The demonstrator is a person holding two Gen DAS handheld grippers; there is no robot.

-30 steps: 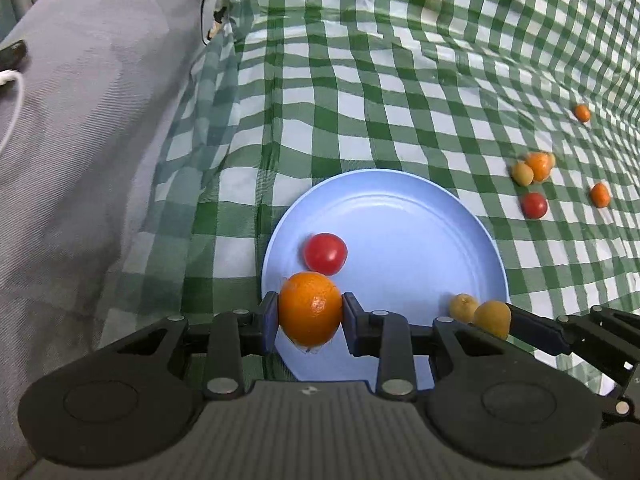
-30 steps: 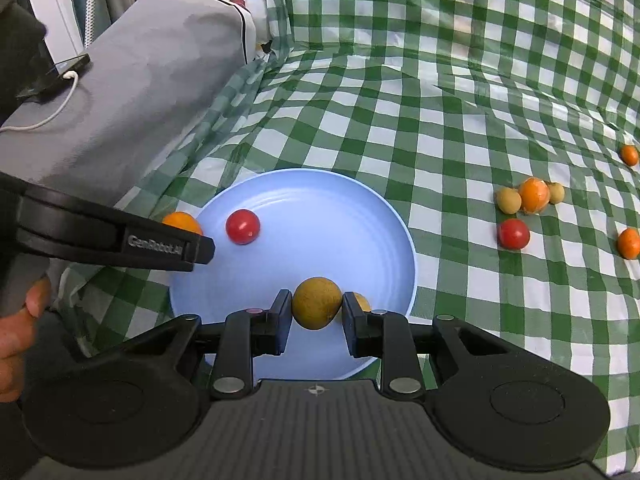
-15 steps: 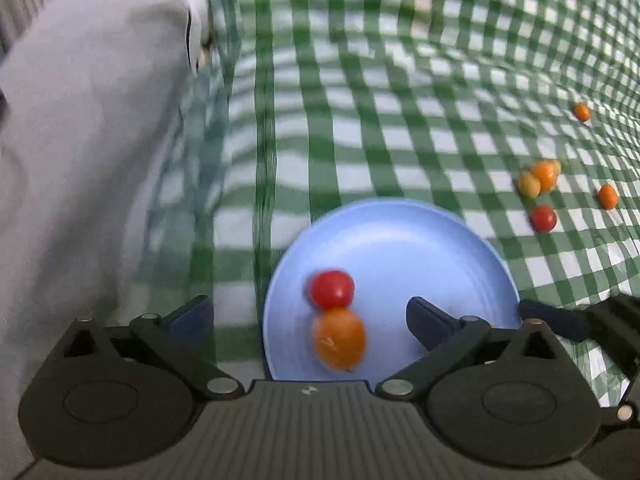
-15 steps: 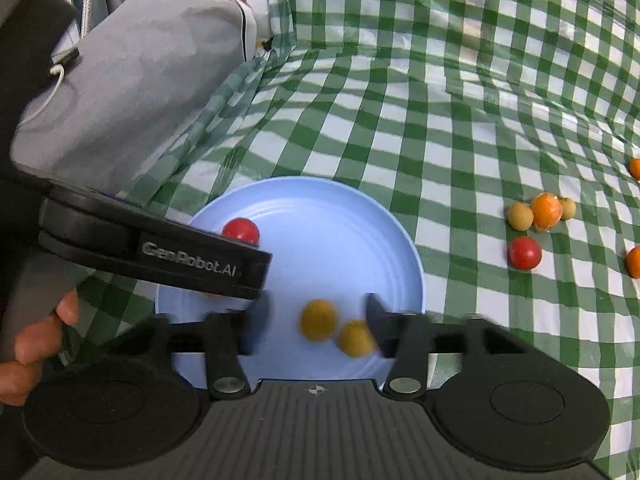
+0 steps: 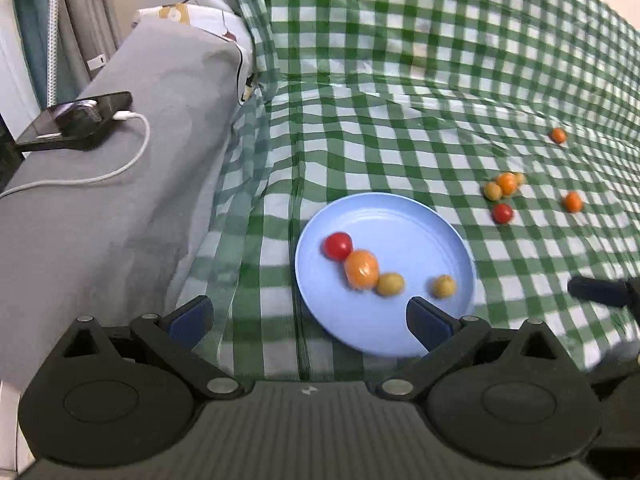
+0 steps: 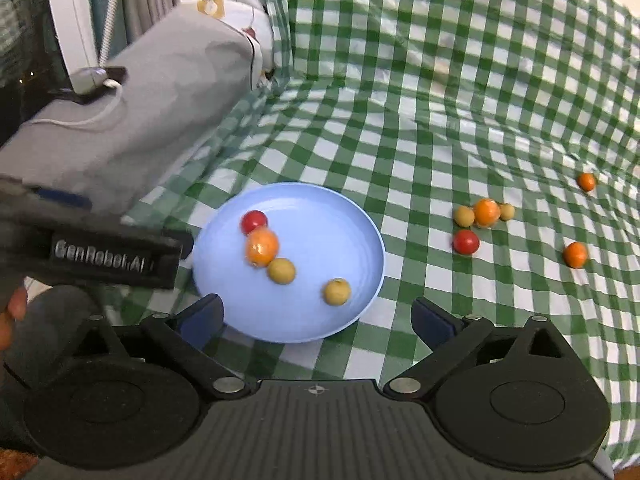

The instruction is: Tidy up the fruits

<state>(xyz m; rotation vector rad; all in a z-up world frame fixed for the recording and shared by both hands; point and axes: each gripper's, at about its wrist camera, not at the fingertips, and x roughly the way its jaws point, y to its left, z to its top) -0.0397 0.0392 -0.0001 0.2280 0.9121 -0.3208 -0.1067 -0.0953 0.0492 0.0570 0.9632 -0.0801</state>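
A light blue plate (image 5: pixel 420 224) (image 6: pixel 344 216) lies on the green checked cloth. On it rest a red tomato (image 5: pixel 338 245) (image 6: pixel 253 221), an orange (image 5: pixel 361 268) (image 6: pixel 261 246) and two yellow fruits (image 5: pixel 390 284) (image 6: pixel 281 271), (image 5: pixel 443 286) (image 6: pixel 337 291). My left gripper (image 5: pixel 308 318) hangs open above the plate's near left edge, holding nothing. My right gripper (image 6: pixel 316 318) is above the plate's near rim, its jaws opening with nothing between them. More fruit lies loose to the right: a red tomato (image 5: pixel 502 213) (image 6: pixel 465 241), an orange with small yellow fruits (image 5: pixel 506 183) (image 6: pixel 486 212), and two small oranges (image 5: pixel 573 201) (image 6: pixel 575 254), (image 5: pixel 558 135) (image 6: pixel 586 181).
A grey cushioned surface (image 5: pixel 120 184) (image 6: pixel 160 100) borders the cloth on the left, with a phone (image 5: pixel 76 120) and white cable (image 5: pixel 132 156) on it. The left gripper's body (image 6: pixel 112 256) and a hand (image 6: pixel 12 312) fill the right wrist view's left side.
Both grippers let go: the left opened off the orange, the right off a yellow fruit, and both fruits now lie on the plate. Both grippers rose and drew back from the plate.
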